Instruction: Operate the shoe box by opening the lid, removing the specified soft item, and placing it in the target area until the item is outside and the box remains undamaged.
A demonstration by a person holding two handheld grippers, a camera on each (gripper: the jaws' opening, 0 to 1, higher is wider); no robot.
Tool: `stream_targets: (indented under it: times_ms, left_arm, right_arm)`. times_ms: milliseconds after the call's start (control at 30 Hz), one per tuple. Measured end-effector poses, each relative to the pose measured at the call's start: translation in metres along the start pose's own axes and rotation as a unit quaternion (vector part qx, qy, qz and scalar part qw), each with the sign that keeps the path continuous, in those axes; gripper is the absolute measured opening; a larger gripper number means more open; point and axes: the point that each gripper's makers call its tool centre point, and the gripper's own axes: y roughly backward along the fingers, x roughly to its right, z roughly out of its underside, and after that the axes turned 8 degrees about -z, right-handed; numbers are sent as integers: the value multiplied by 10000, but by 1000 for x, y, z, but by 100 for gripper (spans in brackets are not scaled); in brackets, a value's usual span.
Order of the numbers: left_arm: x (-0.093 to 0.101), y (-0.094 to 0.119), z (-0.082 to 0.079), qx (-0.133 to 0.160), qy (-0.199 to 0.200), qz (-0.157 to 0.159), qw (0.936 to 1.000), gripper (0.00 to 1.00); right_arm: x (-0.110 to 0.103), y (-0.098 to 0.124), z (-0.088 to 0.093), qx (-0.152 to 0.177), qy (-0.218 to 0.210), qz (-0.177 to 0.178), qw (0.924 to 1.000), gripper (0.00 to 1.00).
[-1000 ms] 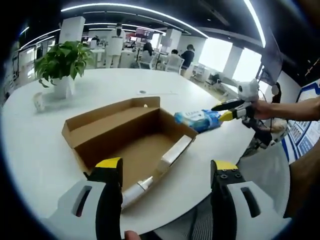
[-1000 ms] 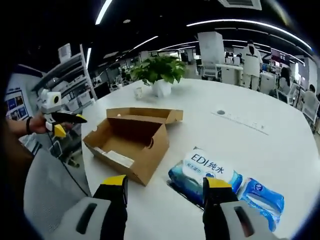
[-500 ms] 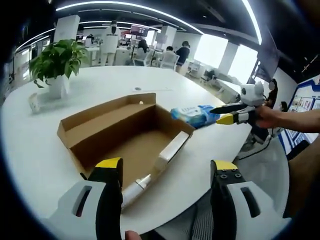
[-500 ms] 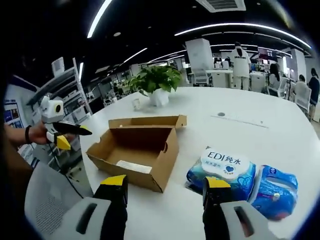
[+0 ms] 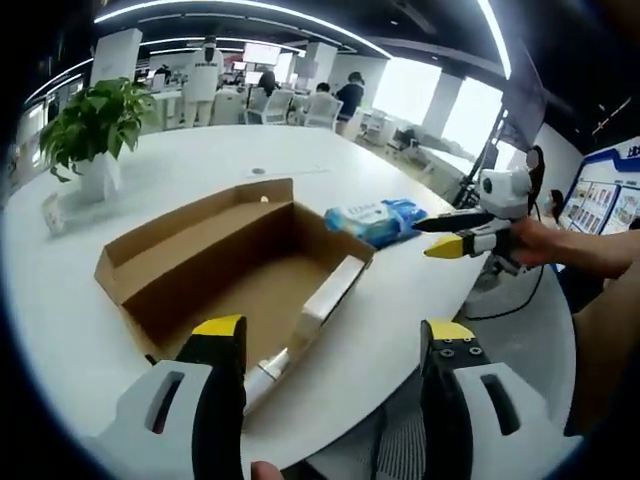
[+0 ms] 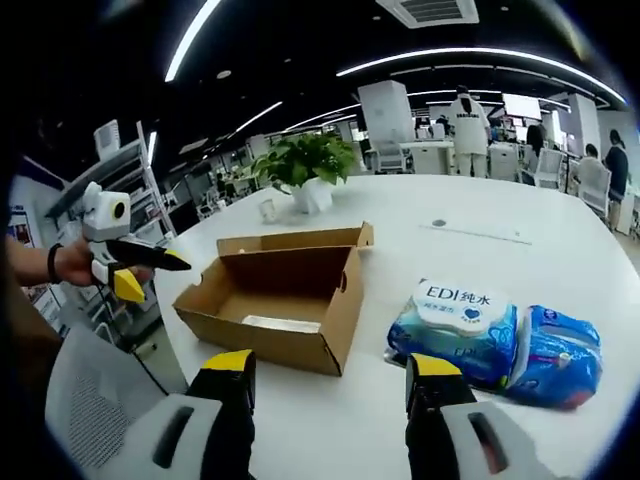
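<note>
While the shoe box (image 6: 283, 302) sits open on the white desk (image 6: 480, 215) with its lid folded back flat behind it, the soft item — a blue pack of wet wipes (image 6: 495, 338) — lies outside on the desk, just beside the box's end wall and apart from it. Inside the box a pale strip, perhaps folded paper (image 5: 330, 301), rests along one wall. Both claws hang off the desk edge, holding nothing: the left claw (image 5: 332, 350) has its jaws spread wide, and so does the right claw (image 6: 331, 382). A potted plant (image 6: 307, 163) stands well behind the box — with a small white cup (image 6: 267, 209) near it.
</note>
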Motion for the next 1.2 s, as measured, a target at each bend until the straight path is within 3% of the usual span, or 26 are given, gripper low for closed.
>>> stream_targets:
  times_ms: [267, 700, 1200]
  left_arm:
    - [-2, -2, 5, -101, -112, 54, 9999, 70]
    - [-28, 0, 5, -185, -159, -140, 9996, 67]
    - [-30, -5, 12, -60, 284, -135, 9995, 66]
  right_arm:
    - [-9, 1, 6, 21, 17, 94, 10000, 59]
    - [-21, 1, 12, 107, -31, 131, 9999, 58]
    - [-36, -8, 26, -54, -195, -44, 9998, 58]
